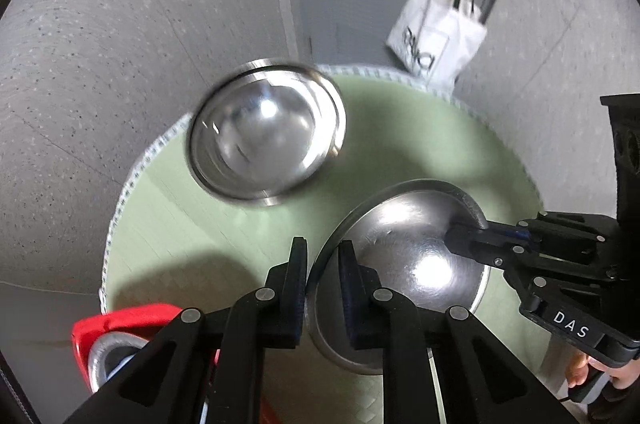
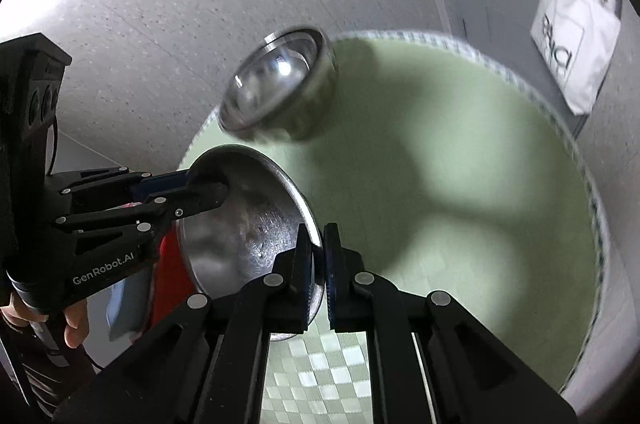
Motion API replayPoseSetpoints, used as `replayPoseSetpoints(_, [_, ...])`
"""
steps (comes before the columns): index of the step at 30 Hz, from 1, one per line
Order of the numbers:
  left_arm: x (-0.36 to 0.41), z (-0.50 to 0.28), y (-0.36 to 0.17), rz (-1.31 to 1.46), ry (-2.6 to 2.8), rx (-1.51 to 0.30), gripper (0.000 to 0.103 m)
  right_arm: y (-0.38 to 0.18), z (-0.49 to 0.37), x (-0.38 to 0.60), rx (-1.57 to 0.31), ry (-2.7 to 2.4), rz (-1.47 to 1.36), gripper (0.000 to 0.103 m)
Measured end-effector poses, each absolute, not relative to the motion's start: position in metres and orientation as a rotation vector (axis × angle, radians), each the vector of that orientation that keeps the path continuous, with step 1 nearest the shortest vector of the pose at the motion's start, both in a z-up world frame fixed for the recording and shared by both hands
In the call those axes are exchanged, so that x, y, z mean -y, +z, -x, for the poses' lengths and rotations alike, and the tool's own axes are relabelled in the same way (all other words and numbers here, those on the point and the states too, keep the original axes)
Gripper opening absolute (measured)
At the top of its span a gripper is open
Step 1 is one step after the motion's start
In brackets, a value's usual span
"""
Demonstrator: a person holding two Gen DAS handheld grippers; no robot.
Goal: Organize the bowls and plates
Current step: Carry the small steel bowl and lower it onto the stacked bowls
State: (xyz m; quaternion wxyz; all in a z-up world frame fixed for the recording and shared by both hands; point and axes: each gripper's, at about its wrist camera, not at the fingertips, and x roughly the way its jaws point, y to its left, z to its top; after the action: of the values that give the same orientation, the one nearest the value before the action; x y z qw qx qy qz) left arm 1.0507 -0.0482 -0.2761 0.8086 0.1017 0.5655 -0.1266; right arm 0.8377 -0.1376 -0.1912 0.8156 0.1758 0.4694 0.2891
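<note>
Left gripper [image 1: 323, 264] clamped on near rim of steel plate [image 1: 404, 256], jaws tight on edge. Right gripper [image 1: 466, 234] pinching same plate's far rim from right. Plate tilted above green mat [image 1: 168, 224]. Steel bowl [image 1: 266, 132] upright, blurred, at mat's far edge. Red item [image 1: 120, 320] lower left. White tote bag [image 1: 436, 32] on grey floor [image 1: 120, 44].

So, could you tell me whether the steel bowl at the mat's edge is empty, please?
Empty: the steel bowl shows only bare, shiny metal inside, with reflections.
</note>
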Motion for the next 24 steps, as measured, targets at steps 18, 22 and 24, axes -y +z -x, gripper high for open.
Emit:
replayPoseSetpoints(18, [-0.033, -1.124, -0.272, 0.049, -0.116, -1.129, 0.013, -0.129, -0.947, 0.072, -0.917, 0.629, -0.201, 0.007])
replayPoseSetpoints(22, [-0.038, -1.147, -0.291, 0.079, -0.107, -1.152, 0.013, -0.140, -0.965, 0.058, -0.944, 0.632, -0.173, 0.008])
replayPoseSetpoints(24, [-0.038, -1.158, -0.300, 0.074, -0.104, -1.160, 0.013, -0.145, -0.970, 0.056, -0.953, 0.630, -0.163, 0.008])
